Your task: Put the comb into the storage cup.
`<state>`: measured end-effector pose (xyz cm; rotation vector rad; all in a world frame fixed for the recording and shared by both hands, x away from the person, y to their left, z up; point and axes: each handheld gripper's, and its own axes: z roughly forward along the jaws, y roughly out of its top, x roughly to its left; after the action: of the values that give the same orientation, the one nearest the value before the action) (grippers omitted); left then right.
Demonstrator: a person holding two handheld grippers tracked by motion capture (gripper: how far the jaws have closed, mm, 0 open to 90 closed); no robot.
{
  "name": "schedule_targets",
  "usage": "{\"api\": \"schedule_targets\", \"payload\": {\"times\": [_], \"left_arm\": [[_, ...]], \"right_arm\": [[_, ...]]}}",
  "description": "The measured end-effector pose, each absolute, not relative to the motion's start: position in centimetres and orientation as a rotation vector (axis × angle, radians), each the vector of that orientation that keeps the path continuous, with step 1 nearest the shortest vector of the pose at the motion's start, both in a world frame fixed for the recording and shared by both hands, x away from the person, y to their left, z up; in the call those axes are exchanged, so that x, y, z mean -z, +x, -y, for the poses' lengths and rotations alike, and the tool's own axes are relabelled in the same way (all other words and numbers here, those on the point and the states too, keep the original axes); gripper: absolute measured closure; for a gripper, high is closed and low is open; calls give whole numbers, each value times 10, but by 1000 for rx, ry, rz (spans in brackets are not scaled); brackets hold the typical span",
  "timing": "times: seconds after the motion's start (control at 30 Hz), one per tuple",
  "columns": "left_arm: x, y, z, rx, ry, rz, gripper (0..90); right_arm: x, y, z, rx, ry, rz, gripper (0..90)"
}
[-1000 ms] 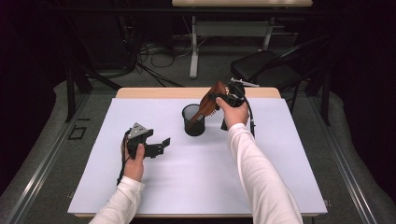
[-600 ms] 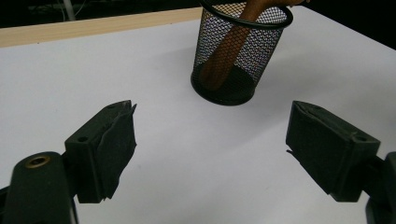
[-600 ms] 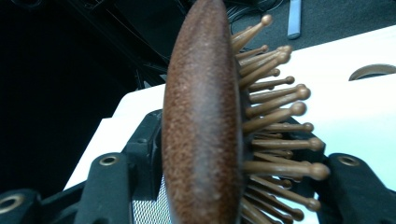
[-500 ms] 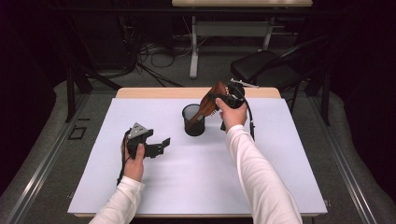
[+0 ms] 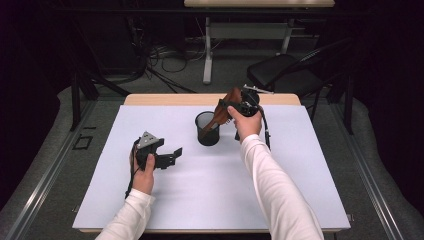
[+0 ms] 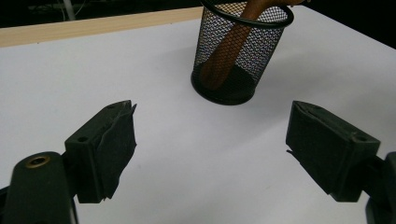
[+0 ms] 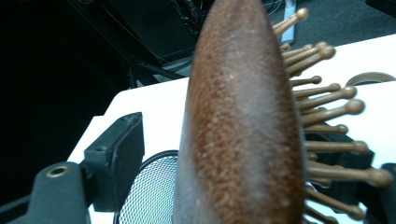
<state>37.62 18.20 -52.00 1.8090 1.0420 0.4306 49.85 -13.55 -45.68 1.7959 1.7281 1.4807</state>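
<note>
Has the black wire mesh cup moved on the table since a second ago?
No. The black wire mesh cup sits at the same spot relative to the wooden table edge.

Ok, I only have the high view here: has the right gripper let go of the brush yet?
Observer: The right gripper jaws have just been opening. The brush sits between them, with a gap at its smooth back.
Operator: Is the handle down inside the cup?
Observer: Yes. Through the mesh cup the handle leans with its end at the bottom.
Operator: And the left gripper?
Observer: The left gripper has its jaws wide apart, with nothing between them.
</note>
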Motion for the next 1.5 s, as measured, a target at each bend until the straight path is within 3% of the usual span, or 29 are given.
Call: {"api": "schedule_targets", "payload": {"times": [0.23,0.43,1.5], "left_arm": [[520,376,-182,-429,1813,-1041,161],[520,377,-183,-430,1812,-1047,161],[520,375,-184,-426,1812,-1046,161]], "right_arm": [[457,499,136,-1464,1777,-1744,137],[455,499,136,-1441,1760,-1759,0],[444,495,146,-1373,1719,-1774,0]]}}
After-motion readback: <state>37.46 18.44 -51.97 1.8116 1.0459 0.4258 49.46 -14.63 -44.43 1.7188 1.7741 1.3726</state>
